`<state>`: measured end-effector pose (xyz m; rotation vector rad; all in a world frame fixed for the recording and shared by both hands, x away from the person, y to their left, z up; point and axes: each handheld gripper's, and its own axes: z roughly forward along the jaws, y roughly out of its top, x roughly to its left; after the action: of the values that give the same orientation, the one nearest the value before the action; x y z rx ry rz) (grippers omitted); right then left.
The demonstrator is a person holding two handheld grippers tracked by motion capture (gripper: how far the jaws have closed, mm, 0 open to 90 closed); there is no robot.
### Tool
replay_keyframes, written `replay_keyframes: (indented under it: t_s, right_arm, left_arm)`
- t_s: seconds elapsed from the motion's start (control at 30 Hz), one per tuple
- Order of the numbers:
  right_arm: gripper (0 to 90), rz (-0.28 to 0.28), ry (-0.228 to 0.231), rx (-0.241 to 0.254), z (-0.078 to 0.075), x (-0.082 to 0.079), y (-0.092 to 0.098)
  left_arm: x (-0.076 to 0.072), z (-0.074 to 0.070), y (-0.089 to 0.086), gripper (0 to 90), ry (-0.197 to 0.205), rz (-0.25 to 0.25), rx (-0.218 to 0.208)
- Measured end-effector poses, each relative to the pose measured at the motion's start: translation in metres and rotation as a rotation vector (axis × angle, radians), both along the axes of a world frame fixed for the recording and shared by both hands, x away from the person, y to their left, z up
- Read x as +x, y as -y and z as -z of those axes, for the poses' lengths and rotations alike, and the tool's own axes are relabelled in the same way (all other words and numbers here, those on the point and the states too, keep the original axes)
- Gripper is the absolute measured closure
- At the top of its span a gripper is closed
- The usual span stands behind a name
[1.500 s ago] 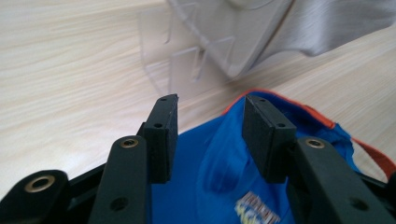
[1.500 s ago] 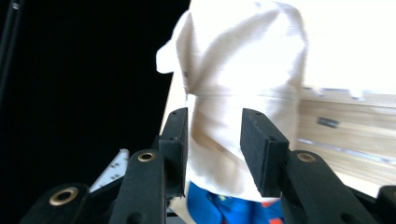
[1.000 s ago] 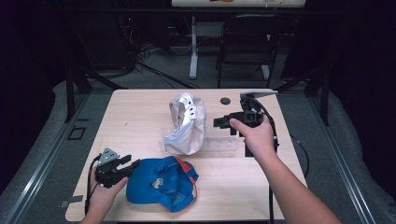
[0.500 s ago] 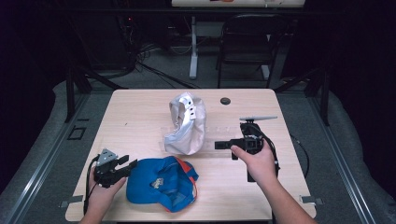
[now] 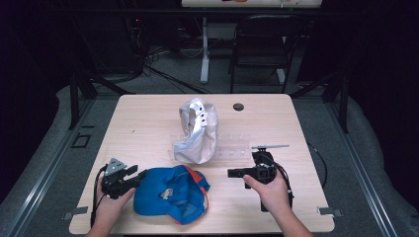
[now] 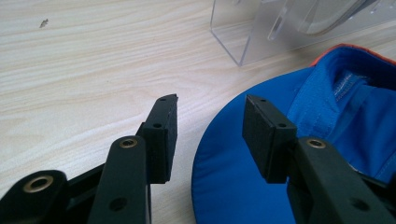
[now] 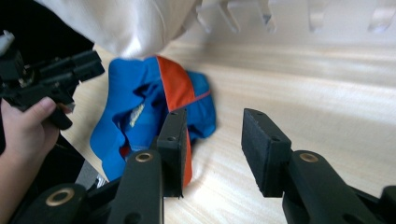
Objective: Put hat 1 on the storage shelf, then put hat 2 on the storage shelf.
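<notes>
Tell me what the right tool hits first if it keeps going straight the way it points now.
Most likely the blue cap. The right tool is open, points left across the table, and the cap lies straight ahead of its jaws, though how high the jaws ride above the wood is unclear.

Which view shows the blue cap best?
The high view: the whole blue cap lies between both grippers. The left gripper view shows its brim and inner band close; the right gripper view shows it partly behind a jaw.
</notes>
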<state>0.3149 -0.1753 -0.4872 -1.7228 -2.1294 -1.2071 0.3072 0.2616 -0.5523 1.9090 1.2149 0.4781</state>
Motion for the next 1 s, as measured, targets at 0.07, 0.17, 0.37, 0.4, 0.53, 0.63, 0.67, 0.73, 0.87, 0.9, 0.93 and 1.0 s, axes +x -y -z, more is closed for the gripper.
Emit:
replay_keyframes:
  t_s: [0.07,0.17,0.37,0.4,0.53,0.63,0.67,0.73,0.87,0.9,0.93,1.0]
  right_arm:
    - [61.5,-0.002,-0.004,-0.003,0.008,-0.003,-0.003]
    - [61.5,-0.014,-0.012,0.000,0.015,-0.005,-0.006]
    - [61.5,-0.045,-0.026,0.003,0.028,-0.007,-0.017]
    - [61.5,-0.062,-0.032,-0.032,0.029,-0.007,-0.018]
    - [61.2,-0.070,-0.043,0.006,0.039,-0.009,-0.026]
    - [61.2,-0.080,-0.053,0.008,0.042,-0.009,-0.028]
    - [61.2,-0.085,-0.062,0.016,0.047,-0.010,-0.031]
    - [61.3,-0.095,-0.076,0.009,0.051,-0.011,-0.033]
    - [60.9,-0.119,-0.091,0.022,0.060,-0.013,-0.040]
    - [60.9,-0.119,-0.091,0.022,0.060,-0.013,-0.040]
    - [60.2,-0.130,-0.103,0.026,0.064,-0.013,-0.043]
    - [59.7,-0.123,-0.109,0.028,0.067,-0.014,-0.047]
  left_arm:
    - [0.000,0.000,0.000,55.8,0.000,-0.003,-0.002]
    - [-0.001,0.000,0.001,55.3,0.002,0.003,-0.001]
    - [-0.001,0.000,0.002,54.1,0.000,0.004,-0.003]
    - [-0.001,0.000,0.002,54.1,0.000,0.005,-0.003]
    - [-0.001,0.000,0.001,53.6,0.001,0.003,-0.005]
    - [-0.001,0.000,0.001,53.5,-0.001,0.002,-0.003]
    - [-0.001,0.000,0.001,53.4,-0.001,0.003,-0.003]
    - [-0.001,0.000,0.001,53.3,0.000,0.003,-0.003]
    - [-0.001,0.000,0.001,52.9,0.001,0.005,-0.003]
    - [-0.001,0.000,0.001,52.9,0.001,0.005,-0.003]
    - [-0.001,0.000,0.001,52.8,0.002,0.006,-0.003]
    - [-0.001,0.000,0.001,52.8,0.000,0.005,-0.002]
